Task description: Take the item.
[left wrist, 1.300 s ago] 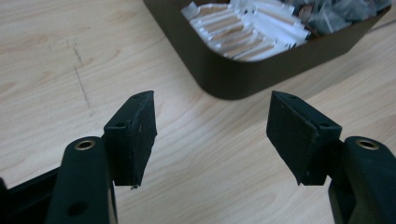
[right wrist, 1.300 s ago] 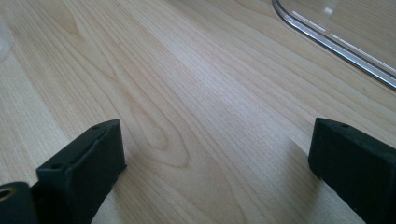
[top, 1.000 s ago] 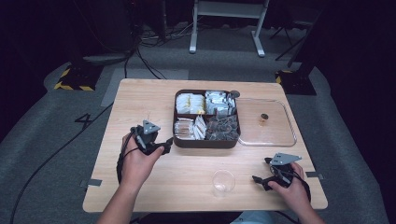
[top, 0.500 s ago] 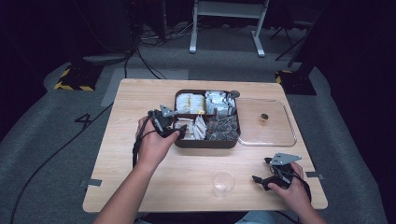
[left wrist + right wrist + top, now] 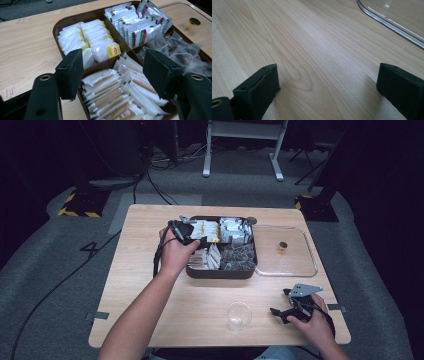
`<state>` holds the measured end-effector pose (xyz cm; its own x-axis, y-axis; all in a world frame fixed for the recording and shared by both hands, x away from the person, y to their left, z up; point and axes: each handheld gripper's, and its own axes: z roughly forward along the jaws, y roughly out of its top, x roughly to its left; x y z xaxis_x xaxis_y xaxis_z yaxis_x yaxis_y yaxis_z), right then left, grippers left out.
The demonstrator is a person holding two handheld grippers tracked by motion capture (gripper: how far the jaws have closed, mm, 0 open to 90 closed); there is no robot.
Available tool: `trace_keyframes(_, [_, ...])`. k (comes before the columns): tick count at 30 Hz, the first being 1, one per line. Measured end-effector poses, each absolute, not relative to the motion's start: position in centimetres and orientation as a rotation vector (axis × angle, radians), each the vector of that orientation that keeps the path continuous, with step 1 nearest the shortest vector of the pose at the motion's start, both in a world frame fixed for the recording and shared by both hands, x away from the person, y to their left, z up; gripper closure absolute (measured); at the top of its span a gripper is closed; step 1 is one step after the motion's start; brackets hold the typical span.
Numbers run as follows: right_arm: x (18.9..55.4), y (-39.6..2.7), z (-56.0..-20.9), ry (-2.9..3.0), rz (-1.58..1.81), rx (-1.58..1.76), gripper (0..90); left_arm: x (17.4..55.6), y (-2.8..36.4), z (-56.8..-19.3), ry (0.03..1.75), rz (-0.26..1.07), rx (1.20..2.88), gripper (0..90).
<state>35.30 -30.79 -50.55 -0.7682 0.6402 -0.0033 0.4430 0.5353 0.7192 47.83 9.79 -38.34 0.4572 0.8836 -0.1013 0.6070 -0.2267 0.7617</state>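
Left gripper view looks past the left tongs (image 5: 113, 72), jaws wide apart, into a brown 4-compartment tray (image 5: 75, 20) on the pale wood worktop (image 5: 150, 320). They hang over the slim paper sugar sticks (image 5: 117, 97), near white tea bags (image 5: 85, 40). Probably best to lower squarely, straddle 1 stick and close gently. Right tongs (image 5: 290, 307) rest apart by a clear plastic cup (image 5: 239, 315).
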Motion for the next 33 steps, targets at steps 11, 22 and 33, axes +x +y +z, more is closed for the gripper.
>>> trace_keyframes(11, [35.4, -30.8, -50.6, 2.503, 1.062, 0.914, 4.9, 52.2, 8.5, -39.4, 1.289, 0.528, 1.941, 36.9])
trace_keyframes(22, [35.3, -30.8, -50.5, 2.499, 1.064, 0.92, 5.4, 54.5, 6.0, -41.7, 1.304, 0.463, 2.009, 45.3])
trace_keyframes(33, [35.3, -30.8, -50.5, 2.499, 1.064, 0.92, 5.5, 56.3, 5.6, -43.9, 1.385, 0.36, 2.017, 47.7])
